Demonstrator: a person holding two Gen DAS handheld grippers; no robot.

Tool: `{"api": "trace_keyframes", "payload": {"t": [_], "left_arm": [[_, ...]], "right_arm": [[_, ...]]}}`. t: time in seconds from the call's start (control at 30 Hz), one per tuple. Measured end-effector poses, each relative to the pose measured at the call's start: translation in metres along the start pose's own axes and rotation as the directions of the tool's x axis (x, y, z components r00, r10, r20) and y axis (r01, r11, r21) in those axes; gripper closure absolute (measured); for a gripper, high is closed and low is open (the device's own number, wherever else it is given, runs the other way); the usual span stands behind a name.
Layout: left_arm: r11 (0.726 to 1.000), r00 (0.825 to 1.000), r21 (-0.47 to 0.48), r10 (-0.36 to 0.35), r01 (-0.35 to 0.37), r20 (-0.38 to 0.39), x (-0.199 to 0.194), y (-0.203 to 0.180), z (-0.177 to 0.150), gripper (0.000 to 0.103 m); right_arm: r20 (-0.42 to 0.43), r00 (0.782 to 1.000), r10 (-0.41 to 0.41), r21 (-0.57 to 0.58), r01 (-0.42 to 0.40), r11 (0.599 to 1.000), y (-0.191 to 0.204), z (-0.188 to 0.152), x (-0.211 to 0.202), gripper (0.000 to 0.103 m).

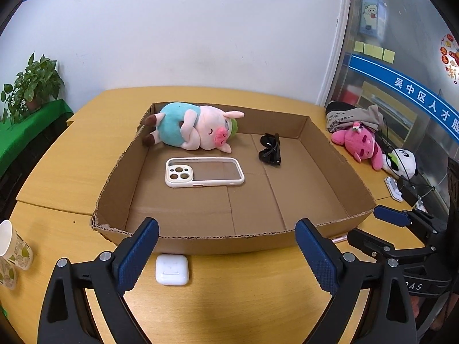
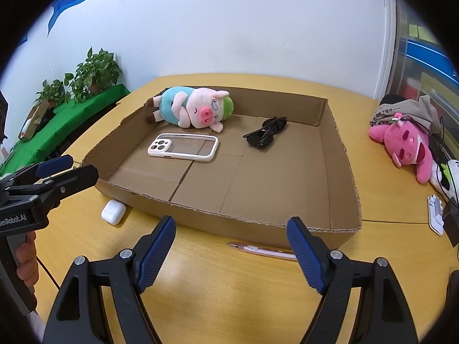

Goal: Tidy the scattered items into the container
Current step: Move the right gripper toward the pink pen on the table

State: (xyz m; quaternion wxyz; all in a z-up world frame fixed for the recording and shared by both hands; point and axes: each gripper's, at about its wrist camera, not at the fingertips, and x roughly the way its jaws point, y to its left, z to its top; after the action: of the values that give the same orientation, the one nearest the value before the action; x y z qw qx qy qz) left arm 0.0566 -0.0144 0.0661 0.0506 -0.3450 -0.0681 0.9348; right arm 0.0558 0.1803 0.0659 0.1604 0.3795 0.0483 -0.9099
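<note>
**Three items boxed, two on the table**

On the table [image 1: 71, 157] sits a shallow cardboard box [image 1: 330, 149]. Against its far wall lies a plush pig [image 1: 195, 127]; a phone case [image 1: 204, 172] lies flat just in front of the pig, and folded sunglasses [image 1: 270, 149] rest near the far right of the box floor. Outside the box, a white earbud case [image 1: 172, 269] lies on the table just off the near wall's left part, and a pink pen [image 2: 262, 250] lies along the near wall towards its right corner. The left gripper [image 1: 226, 253] hovers over the near table edge, jaws spread wide and empty, with the earbud case between and below them. The right gripper [image 2: 231, 253] is likewise spread and empty above the pen. Near the table's right edge are a pink plush [image 2: 407, 143] and a panda plush [image 1: 403, 162].
</note>
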Motion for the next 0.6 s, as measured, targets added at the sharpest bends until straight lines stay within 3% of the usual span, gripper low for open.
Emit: {"api": "trace_keyframes", "payload": {"t": [0.4,0.6], "left_arm": [[1.000,1.000,-0.008,0.000,-0.001,-0.028,0.007,0.004,-0.006,0.005],[1.000,0.999,-0.009,-0.006,0.005,-0.043,0.008,0.005,-0.012,0.005]], "right_arm": [[-0.014,1.000,0.012,0.002,-0.012,1.000,-0.003,-0.002,0.006,0.023],[-0.024,0.997,0.067,-0.011,-0.068,0.998,-0.026,-0.014,0.007,0.023]]}}
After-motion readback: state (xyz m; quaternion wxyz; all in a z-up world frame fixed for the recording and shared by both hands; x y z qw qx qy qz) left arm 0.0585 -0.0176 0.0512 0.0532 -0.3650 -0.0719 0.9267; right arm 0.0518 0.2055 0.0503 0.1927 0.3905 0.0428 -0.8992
